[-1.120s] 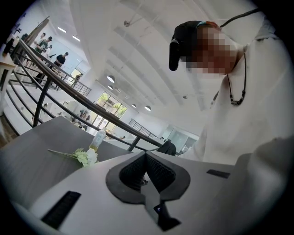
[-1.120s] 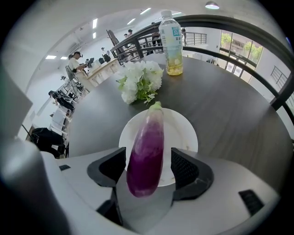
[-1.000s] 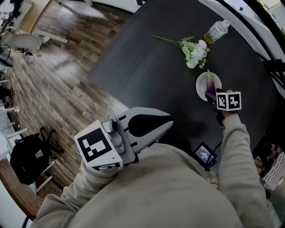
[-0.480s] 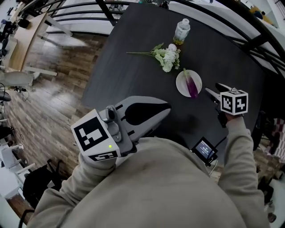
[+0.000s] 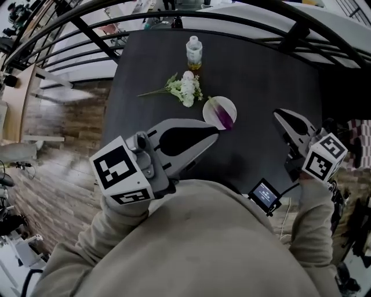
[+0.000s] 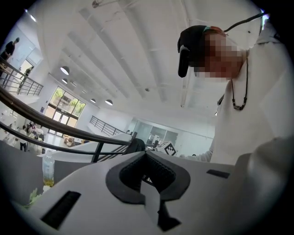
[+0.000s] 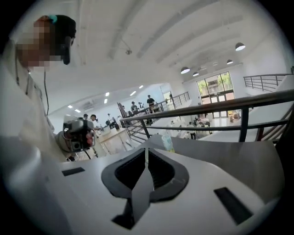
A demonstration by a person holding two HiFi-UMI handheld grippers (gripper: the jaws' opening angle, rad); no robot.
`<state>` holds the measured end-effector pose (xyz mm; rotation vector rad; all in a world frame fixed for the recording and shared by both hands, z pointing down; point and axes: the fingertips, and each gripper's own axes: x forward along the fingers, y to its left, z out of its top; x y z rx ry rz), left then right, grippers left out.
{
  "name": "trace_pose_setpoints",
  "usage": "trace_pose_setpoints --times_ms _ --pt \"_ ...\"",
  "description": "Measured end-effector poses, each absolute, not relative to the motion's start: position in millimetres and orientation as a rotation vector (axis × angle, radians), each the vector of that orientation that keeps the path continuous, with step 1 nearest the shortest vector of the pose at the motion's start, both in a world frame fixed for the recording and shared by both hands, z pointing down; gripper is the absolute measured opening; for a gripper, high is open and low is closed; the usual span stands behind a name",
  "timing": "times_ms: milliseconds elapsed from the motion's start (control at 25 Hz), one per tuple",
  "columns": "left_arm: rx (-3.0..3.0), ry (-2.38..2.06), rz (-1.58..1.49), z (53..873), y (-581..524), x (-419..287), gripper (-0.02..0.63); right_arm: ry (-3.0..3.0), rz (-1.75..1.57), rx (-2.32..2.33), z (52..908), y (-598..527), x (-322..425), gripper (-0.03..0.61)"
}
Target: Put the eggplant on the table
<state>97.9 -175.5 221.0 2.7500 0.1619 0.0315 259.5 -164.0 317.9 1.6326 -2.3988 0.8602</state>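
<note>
A purple eggplant (image 5: 222,116) lies on a small white plate (image 5: 210,107) in the middle of the black table (image 5: 261,75). My left gripper (image 5: 215,134) hangs level over the table's near edge, jaws together and empty, its tips just short of the plate. The right gripper (image 5: 277,114) is raised to the right of the plate, well apart from it. Its jaws are closing with nothing between them. In the left gripper view my left gripper (image 6: 146,153) shows closed tips, and in the right gripper view my right gripper (image 7: 147,149) does too.
White flowers (image 5: 184,88) with a long stem lie behind the plate. A plastic bottle (image 5: 194,53) stands at the table's far side. A black railing (image 5: 174,17) curves behind the table. A small screen device (image 5: 265,196) hangs by my chest. Wooden floor lies to the left.
The right gripper has drawn back from the plate, risen to the right and brought its jaws together. The eggplant stays on the plate. My left gripper has lifted slightly.
</note>
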Motion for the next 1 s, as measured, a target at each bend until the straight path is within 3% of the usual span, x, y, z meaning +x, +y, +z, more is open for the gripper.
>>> trace_pose_setpoints --times_ms 400,1000 --pt "2.783 0.314 0.019 203 -167 123 0.005 -2.663 0.547 1.752 198 -116 228 0.014" --pt "2.796 0.352 -0.011 196 -151 133 0.005 -2.654 0.427 1.753 178 -106 223 0.014"
